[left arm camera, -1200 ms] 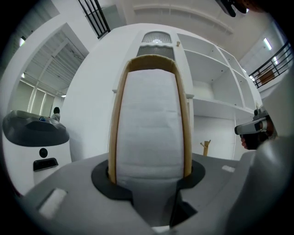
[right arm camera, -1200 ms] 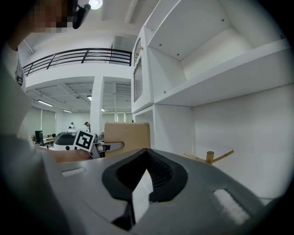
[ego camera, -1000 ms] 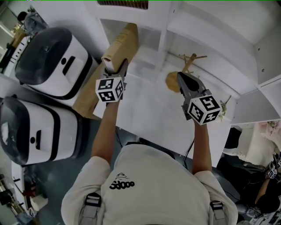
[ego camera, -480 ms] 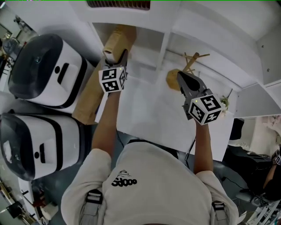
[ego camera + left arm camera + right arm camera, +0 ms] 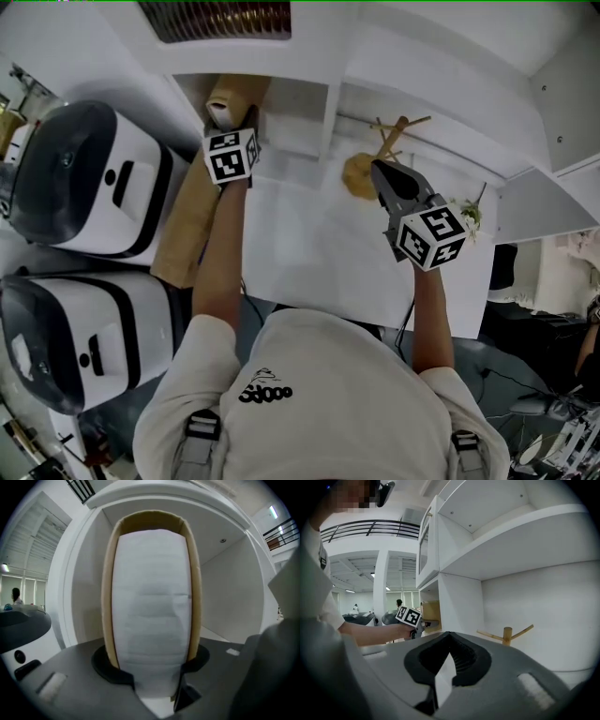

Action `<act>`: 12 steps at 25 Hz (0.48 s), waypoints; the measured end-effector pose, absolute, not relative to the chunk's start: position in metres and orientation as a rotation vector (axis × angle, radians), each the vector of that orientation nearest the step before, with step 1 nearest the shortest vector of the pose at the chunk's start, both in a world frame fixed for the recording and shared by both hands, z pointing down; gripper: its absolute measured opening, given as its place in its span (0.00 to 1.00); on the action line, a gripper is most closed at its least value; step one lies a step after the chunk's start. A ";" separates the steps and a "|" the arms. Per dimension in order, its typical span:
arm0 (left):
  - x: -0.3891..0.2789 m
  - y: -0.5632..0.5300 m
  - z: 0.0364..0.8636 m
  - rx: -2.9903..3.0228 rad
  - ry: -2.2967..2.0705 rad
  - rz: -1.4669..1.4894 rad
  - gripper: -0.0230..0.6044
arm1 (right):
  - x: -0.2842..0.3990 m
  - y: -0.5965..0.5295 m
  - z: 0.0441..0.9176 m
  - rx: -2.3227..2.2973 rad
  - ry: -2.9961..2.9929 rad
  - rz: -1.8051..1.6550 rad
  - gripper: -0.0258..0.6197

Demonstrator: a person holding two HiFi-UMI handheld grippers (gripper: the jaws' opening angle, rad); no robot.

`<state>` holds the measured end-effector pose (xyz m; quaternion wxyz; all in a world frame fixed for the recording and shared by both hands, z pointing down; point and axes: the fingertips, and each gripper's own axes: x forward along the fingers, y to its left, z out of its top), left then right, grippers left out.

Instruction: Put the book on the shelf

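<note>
A shelf divider [image 5: 330, 117] separates book [image 5: 225, 98] from wooden stand [image 5: 396, 136].

The grey shirt [image 5: 328, 403] carries one small black print [image 5: 263, 392] — maybe "3000" — too blurred to be sure.

1 book [image 5: 225, 101], 2 tongs (L tongs [image 5: 246, 120], R tongs [image 5: 380, 172]), 2 blk/wht machines [image 5: 89, 173] [image 5: 75, 333], 1 wooden stand [image 5: 394, 136].

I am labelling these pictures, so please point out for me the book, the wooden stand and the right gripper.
book [image 5: 152, 597]: left gripper view, on its white page edges.
wooden stand [image 5: 506, 635]: right gripper view, on its upright post.
right gripper [image 5: 379, 170]: head view, at the tips of its jaws.
</note>
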<state>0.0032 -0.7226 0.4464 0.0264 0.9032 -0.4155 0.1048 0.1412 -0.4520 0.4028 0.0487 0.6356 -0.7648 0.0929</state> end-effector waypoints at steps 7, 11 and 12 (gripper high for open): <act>0.003 -0.730 0.450 2.731 -1.285 0.314 0.65 | 0.154 -0.446 0.401 1.968 -2.318 0.280 0.04; -0.014 -0.719 0.451 2.706 -1.369 0.274 0.73 | 0.155 -0.439 0.400 1.957 -2.331 0.281 0.04; -0.019 -0.715 0.451 2.697 -1.384 0.261 0.73 | 0.155 -0.437 0.400 1.951 -2.338 0.280 0.04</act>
